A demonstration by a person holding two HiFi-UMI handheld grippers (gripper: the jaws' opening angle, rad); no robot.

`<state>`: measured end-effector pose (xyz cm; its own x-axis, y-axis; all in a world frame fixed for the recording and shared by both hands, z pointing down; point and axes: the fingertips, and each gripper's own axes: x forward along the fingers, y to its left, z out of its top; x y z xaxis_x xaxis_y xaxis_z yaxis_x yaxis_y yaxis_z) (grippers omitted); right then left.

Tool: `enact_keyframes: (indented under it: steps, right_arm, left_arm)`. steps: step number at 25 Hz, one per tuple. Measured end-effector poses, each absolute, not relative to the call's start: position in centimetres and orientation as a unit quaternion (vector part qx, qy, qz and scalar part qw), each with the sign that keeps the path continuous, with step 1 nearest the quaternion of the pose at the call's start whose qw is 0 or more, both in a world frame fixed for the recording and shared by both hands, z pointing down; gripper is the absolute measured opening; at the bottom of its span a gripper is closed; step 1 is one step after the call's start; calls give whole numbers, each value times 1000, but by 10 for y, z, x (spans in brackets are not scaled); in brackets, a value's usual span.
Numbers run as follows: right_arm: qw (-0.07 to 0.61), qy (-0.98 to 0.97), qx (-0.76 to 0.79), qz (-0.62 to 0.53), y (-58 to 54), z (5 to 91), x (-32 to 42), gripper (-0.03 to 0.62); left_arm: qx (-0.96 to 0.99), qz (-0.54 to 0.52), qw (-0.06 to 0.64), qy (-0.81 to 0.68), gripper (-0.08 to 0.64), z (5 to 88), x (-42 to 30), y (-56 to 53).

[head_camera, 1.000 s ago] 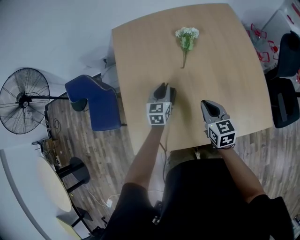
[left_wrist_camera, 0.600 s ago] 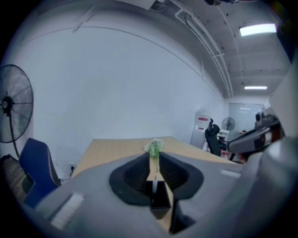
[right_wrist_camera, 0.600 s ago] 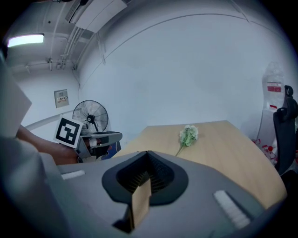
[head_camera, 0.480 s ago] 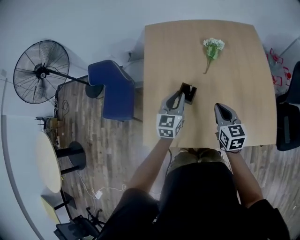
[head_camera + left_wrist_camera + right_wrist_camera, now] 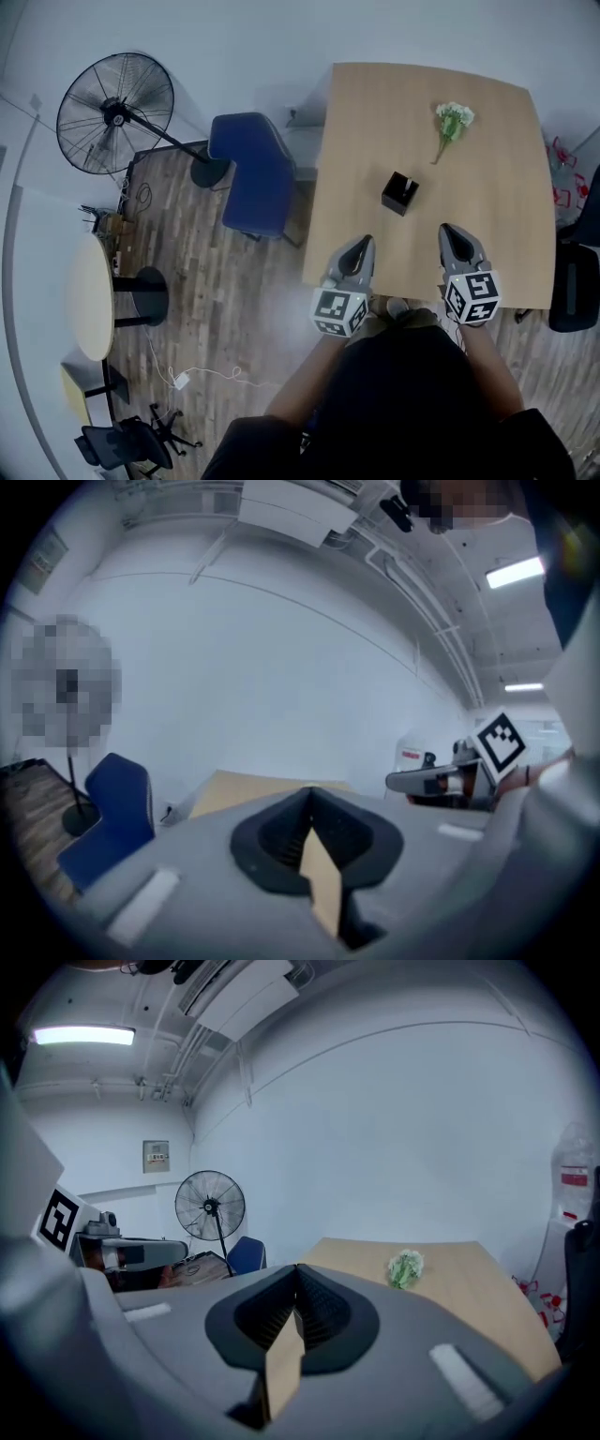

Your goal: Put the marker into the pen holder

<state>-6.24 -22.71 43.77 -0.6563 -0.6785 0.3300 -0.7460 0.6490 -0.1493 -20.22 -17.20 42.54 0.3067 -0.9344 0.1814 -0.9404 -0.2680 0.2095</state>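
The black pen holder (image 5: pixel 400 193) stands upright near the middle of the wooden table (image 5: pixel 487 206); a thin pale streak shows at its top, too small to identify. I see no marker lying anywhere. My left gripper (image 5: pixel 364 243) hangs at the table's near edge, shut and with nothing in it, well short of the holder. My right gripper (image 5: pixel 454 232) is beside it, also shut and holding nothing. In the left gripper view the jaws (image 5: pixel 309 795) meet at the tip; the right gripper view shows the same for its jaws (image 5: pixel 296 1269).
A small bunch of white flowers (image 5: pixel 452 120) (image 5: pixel 405 1267) lies toward the table's far side. A blue chair (image 5: pixel 251 174) (image 5: pixel 117 803) stands at the table's left edge, with a floor fan (image 5: pixel 114 112) (image 5: pixel 210 1206) beyond. Dark chairs (image 5: pixel 574 281) are at the right.
Both grippers have drawn back from the middle of the table to its near edge. The pen holder, earlier hidden under the left gripper, now stands free.
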Motion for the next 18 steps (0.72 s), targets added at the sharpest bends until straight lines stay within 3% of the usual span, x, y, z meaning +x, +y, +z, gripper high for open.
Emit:
enact_keyframes:
  steps: [5, 12, 18]
  right_arm:
    - [124, -906, 389, 116, -206, 425, -75, 2]
    - [133, -906, 388, 102, -186, 426, -81, 2]
    - [141, -910, 381, 86, -176, 423, -88, 2]
  left_arm:
    - [754, -41, 179, -631, 3, 423, -243, -128]
    - [747, 2, 111, -655, 3, 419, -262, -107]
    - [745, 3, 106, -659, 3, 417, -268, -98]
